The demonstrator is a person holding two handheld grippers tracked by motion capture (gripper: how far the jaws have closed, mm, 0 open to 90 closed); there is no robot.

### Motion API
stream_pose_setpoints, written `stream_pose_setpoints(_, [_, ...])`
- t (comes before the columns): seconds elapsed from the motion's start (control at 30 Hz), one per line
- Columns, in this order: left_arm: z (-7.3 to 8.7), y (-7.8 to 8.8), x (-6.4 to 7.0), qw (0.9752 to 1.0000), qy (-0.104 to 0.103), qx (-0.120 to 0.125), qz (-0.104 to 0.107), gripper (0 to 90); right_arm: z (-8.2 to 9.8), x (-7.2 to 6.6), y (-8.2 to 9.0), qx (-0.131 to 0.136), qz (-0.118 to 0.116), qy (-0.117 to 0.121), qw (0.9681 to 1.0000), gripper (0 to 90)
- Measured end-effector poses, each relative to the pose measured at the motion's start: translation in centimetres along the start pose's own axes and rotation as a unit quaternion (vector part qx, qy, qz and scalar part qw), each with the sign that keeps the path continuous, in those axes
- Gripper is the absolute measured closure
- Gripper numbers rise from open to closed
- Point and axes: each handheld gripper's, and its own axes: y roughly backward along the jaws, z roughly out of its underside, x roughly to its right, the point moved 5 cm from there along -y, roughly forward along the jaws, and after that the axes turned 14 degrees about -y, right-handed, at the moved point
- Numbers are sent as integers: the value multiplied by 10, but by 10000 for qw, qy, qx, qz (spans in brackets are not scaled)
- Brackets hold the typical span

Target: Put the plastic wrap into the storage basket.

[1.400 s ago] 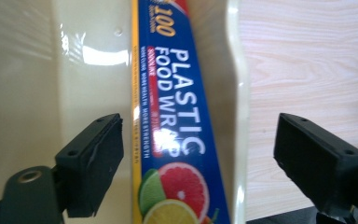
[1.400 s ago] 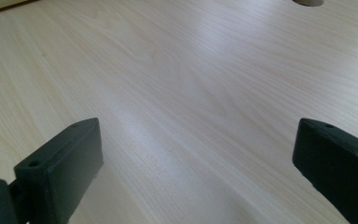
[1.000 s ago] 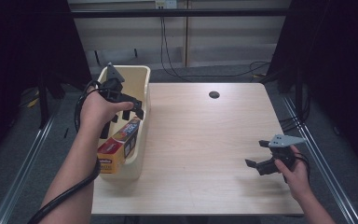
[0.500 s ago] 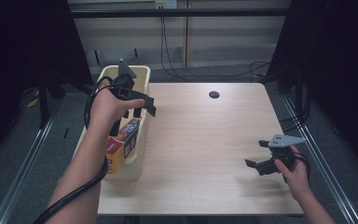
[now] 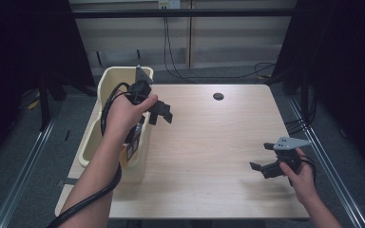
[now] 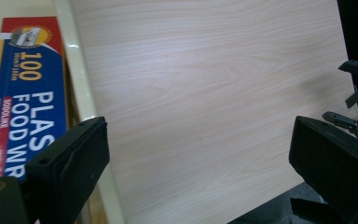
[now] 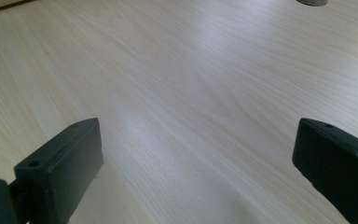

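My left gripper (image 5: 159,115) hangs just past the right rim of a cream plastic bin (image 5: 105,80), out over the wooden table (image 5: 209,142). Its jaws have just been opening and stand open with nothing between them. In the left gripper view (image 6: 198,163) a blue and red box of plastic food wrap (image 6: 28,93) lies inside the bin, behind the rim (image 6: 81,70). From above, the box (image 5: 132,142) shows partly under my forearm. My right gripper (image 5: 261,156) rests open at the table's front right, with bare wood between its jaws (image 7: 198,163).
A round cable hole (image 5: 218,96) sits at the table's far middle. Black cables trail on the floor behind the table. Metal rails run along both sides of the table. My right gripper (image 6: 354,98) shows far off in the left gripper view.
My left hand has moved right, from above the bin's inside to past its rim over the table. The box stays in the bin. The right hand has kept still.
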Motion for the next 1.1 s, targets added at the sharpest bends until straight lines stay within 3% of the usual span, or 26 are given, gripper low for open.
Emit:
stream_pose_setpoints(0.3, [-2, -12, 19, 9990, -430, -56, 76, 58, -1, 1, 0, 61, 42, 5, 10000, 12])
stream_pose_setpoints(0.63, [0, -29, 38, 9973, -685, -155, 194, 61, -1, 0, 0, 51, -3, -5, 10000, 13])
stream_pose_setpoints(0.73, [1, -35, 41, 9964, -803, -196, 206, 59, -1, -1, 0, 35, 0, -8, 10000, 13])
stream_pose_setpoints(1.1, [7, -59, 43, 9951, -936, -240, 193, 59, -1, -1, -1, 11, -10, -1, 10000, 13])
